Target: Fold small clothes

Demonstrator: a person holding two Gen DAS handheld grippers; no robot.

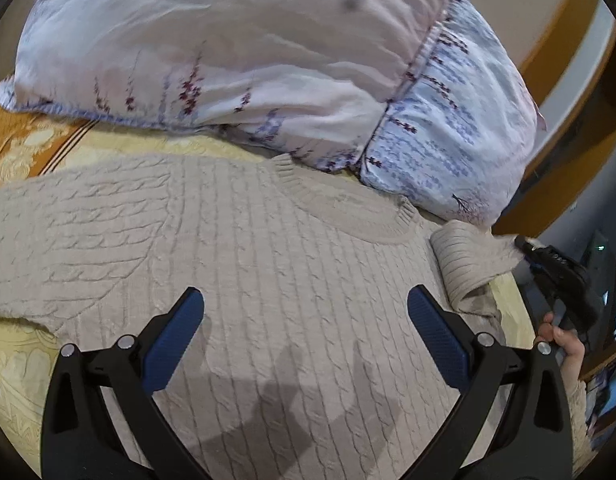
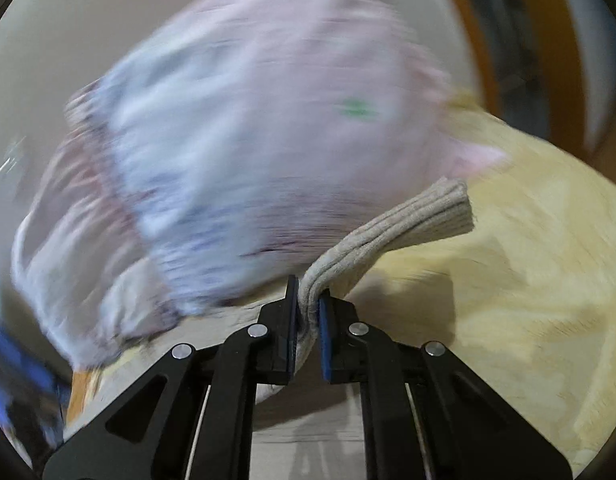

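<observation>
The left wrist view is showing the whole beige cable-knit sweater [image 1: 236, 248] lying spread flat on the yellow bedspread [image 1: 12, 360], its neckline toward the floral pillow [image 1: 236, 60]. The right wrist view, blurred, is showing only the ribbed sleeve cuff [image 2: 408, 220] sticking up past the fingers. The left gripper [image 1: 306, 336] is hovering over the sweater's body with its fingers spread wide, holding nothing. The right gripper [image 2: 308, 320] is pinching the sleeve, fingers closed on the knit; in the left view it is sitting at the bed's right edge, a hand [image 1: 564, 348] gripping it. The pillow is lying just beyond the collar.
</observation>
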